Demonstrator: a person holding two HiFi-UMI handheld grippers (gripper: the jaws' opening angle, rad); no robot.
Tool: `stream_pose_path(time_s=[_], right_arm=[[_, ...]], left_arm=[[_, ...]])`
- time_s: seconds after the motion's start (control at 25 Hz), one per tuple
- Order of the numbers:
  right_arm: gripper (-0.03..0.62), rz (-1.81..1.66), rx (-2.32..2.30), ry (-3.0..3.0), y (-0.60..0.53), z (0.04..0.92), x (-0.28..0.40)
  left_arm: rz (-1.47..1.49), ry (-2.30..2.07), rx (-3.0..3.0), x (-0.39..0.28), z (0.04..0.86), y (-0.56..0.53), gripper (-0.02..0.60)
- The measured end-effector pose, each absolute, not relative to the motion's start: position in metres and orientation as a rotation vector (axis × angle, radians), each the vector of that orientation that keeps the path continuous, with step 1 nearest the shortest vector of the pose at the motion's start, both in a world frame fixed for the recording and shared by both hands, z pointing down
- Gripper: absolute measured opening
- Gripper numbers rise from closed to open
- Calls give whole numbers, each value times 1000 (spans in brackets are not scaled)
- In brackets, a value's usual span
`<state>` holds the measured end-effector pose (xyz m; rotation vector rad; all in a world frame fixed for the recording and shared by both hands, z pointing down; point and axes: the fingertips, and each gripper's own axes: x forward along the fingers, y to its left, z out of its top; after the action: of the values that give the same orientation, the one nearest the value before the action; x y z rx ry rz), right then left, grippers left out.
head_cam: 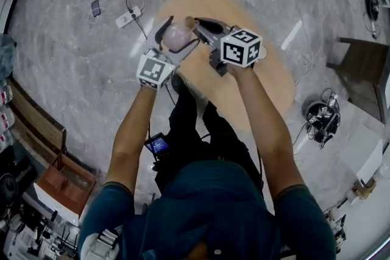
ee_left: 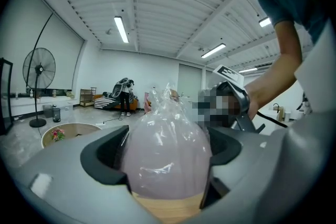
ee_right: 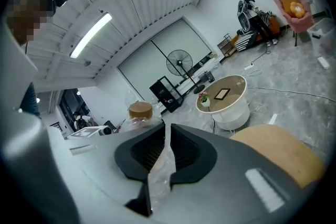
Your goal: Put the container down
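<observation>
Pink container (head_cam: 178, 34) is sitting tight between the left gripper's (ee_left: 168, 139) jaws over the wooden table's (head_cam: 268, 82) left edge, while the right gripper (ee_right: 165, 135) is pinching its plastic wrap (ee_right: 157, 176).

Strip lights (ee_left: 121, 29) on the ribbed ceiling, above the container (ee_left: 167, 160), light the room brightly and evenly and burn out to plain white in both gripper views. Small white glints sit on the container's plastic wrap (ee_left: 167, 99). The left gripper (ee_left: 167, 144) has a grey body that is soft and out of focus, while the room behind the container is sharper. Straight lines bow toward every edge, and the gripper views have black corners. In the head view, shadows on the wooden table (head_cam: 256, 88) under the container are faint.
</observation>
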<state>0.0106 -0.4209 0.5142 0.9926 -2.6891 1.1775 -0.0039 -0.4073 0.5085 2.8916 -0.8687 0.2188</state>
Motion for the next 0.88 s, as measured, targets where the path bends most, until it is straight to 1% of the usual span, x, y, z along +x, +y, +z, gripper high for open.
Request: stream_pose_path(time_s=[0.48, 0.88], right_arm=[[11, 1068, 928, -2641, -421, 570, 4], [11, 1063, 909, -2582, -415, 620, -1]], left_arm=[[361, -717, 2885, -1, 580, -412, 419], [465, -673, 2878, 2, 646, -407, 417]])
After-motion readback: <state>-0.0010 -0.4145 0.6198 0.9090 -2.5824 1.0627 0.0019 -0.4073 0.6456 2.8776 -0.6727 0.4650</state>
